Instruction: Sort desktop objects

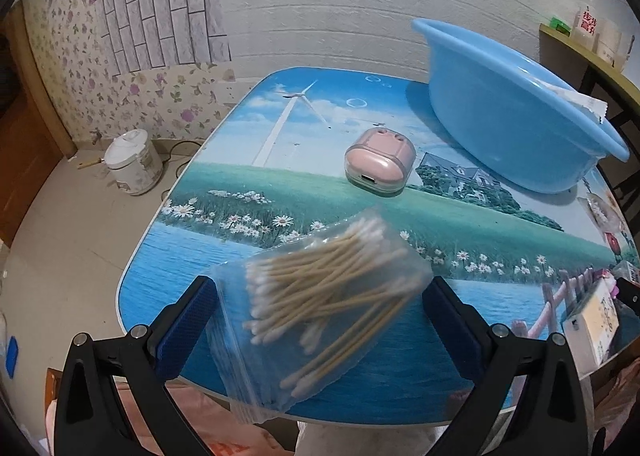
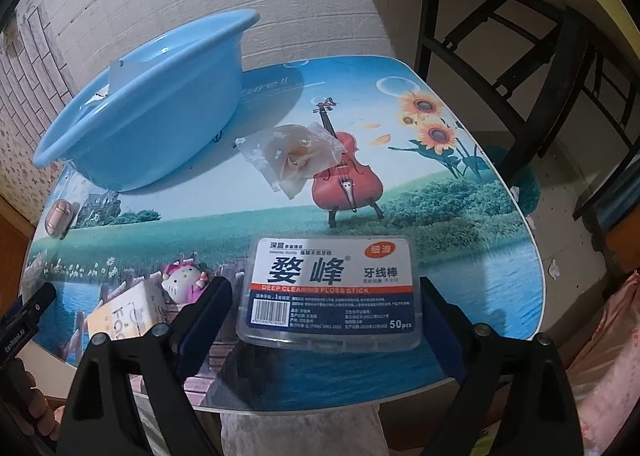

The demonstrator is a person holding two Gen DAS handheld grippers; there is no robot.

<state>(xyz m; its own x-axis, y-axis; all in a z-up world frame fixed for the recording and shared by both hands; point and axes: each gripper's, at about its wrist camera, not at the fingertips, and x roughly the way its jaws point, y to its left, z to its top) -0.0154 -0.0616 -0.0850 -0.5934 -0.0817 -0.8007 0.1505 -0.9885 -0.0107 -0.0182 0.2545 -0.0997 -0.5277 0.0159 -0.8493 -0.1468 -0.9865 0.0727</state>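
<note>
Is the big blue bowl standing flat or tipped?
Tipped. The blue bowl leans on the table, one rim side raised higher.

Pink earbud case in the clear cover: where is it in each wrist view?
Left wrist: pink earbud case sits mid-frame, left of the blue plastic basin.
Right wrist: same case at the far left edge, below the basin.
Shared landmark: the basin.

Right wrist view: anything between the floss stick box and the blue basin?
Yes, in the right wrist view a clear plastic packet lies on the table between the floss stick box and the blue basin.
</note>
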